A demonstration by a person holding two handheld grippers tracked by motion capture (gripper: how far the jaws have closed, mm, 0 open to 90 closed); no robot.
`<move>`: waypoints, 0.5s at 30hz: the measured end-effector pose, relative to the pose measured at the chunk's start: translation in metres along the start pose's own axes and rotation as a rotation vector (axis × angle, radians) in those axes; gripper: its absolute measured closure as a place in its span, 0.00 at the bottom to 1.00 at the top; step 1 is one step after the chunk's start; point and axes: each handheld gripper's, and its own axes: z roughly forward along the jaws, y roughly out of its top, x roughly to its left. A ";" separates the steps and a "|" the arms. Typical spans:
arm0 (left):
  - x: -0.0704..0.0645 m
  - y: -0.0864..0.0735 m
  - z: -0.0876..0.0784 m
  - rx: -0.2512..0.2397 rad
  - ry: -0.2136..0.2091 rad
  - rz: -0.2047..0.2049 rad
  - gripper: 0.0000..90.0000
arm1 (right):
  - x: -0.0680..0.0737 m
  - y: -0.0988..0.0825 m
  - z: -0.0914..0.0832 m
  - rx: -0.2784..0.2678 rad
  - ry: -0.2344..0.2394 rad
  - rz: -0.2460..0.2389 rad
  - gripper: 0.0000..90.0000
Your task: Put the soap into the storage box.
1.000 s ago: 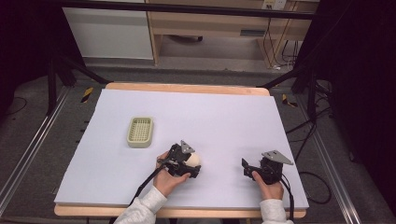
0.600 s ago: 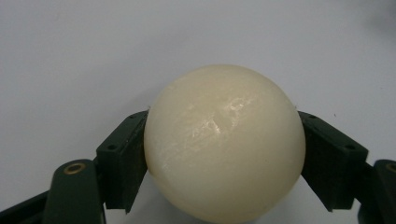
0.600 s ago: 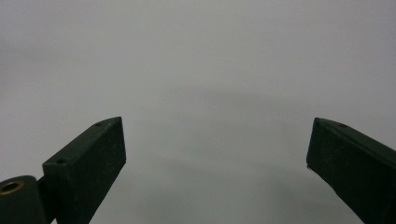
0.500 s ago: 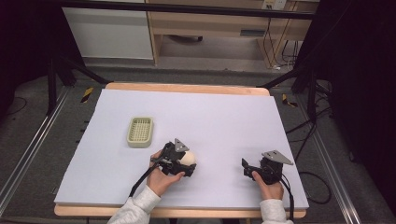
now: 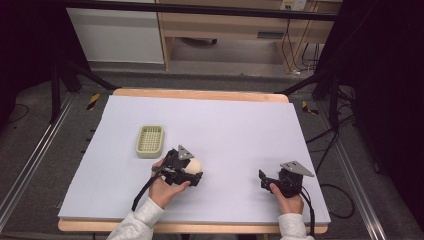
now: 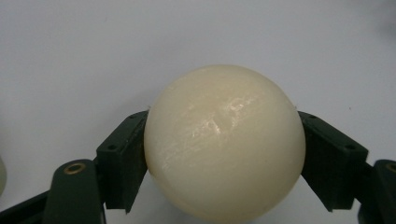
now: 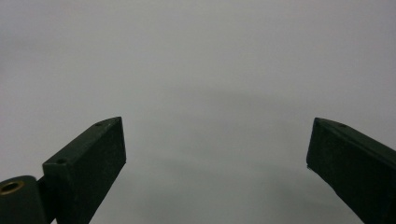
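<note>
- Our left gripper (image 5: 196, 170) is clamped on a cream-coloured ball (image 5: 194, 164); in the left gripper view both black jaws press against the ball's (image 6: 224, 144) sides, so the grip looks firm.
- Our right gripper (image 5: 264, 179) rests near the front right of the table, jaws spread wide with nothing between them; the right gripper view looks out past its jaws over bare white surface.
- The ball sits in the jaws just above the white table cover (image 5: 240, 125), near the front edge and a little left of centre.
- A small pale green slatted tray (image 5: 150, 141) lies near the ball, further back and to the left, and nothing is in it as far as we can see.
- We judge the pick-up as done: the ball is gripped, and seems clear of the surface, though the high view does not settle that.
- What seems left, if the tray is where the ball belongs, is to carry it over the tray, lower it inside the rim and release it.
- Being round and smooth, it may roll once let go, so we would free it low.
</note>
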 end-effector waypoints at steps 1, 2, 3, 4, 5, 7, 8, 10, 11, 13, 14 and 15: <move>0.002 0.000 -0.002 -0.001 0.005 -0.002 0.27 | 0.000 0.000 0.000 -0.001 -0.001 0.000 0.06; 0.002 0.000 -0.002 -0.001 0.005 -0.002 0.26 | 0.000 0.000 0.000 -0.001 -0.001 0.000 0.06; 0.004 0.000 -0.004 -0.003 0.007 -0.006 0.26 | 0.000 0.000 0.000 -0.001 -0.001 0.000 0.06; 0.005 0.000 -0.006 -0.002 0.012 -0.003 0.27 | 0.000 0.000 0.000 -0.001 0.000 0.000 0.06; 0.006 0.000 -0.007 -0.002 0.014 -0.003 0.26 | 0.000 0.000 0.000 -0.001 -0.001 0.000 0.06; 0.008 0.000 -0.009 -0.003 0.018 -0.007 0.27 | 0.000 0.000 0.000 -0.001 0.000 0.002 0.06; 0.009 0.000 -0.010 -0.003 0.019 -0.003 0.27 | 0.000 0.000 0.000 0.000 0.000 0.000 0.06; 0.010 0.000 -0.011 -0.003 0.024 -0.005 0.27 | 0.000 0.000 0.000 0.000 0.001 0.000 0.06; 0.013 0.000 -0.014 -0.010 0.026 -0.011 0.27 | 0.000 0.000 0.000 0.000 0.000 0.001 0.06; 0.016 0.000 -0.017 -0.015 0.031 -0.015 0.27 | 0.000 0.000 0.000 0.000 0.001 0.002 0.06; 0.016 0.000 -0.017 -0.015 0.031 -0.015 0.26 | 0.000 0.000 0.000 0.000 0.001 0.002 0.06; 0.019 0.000 -0.019 -0.019 0.034 -0.021 0.27 | 0.000 0.000 0.000 0.000 0.001 0.001 0.06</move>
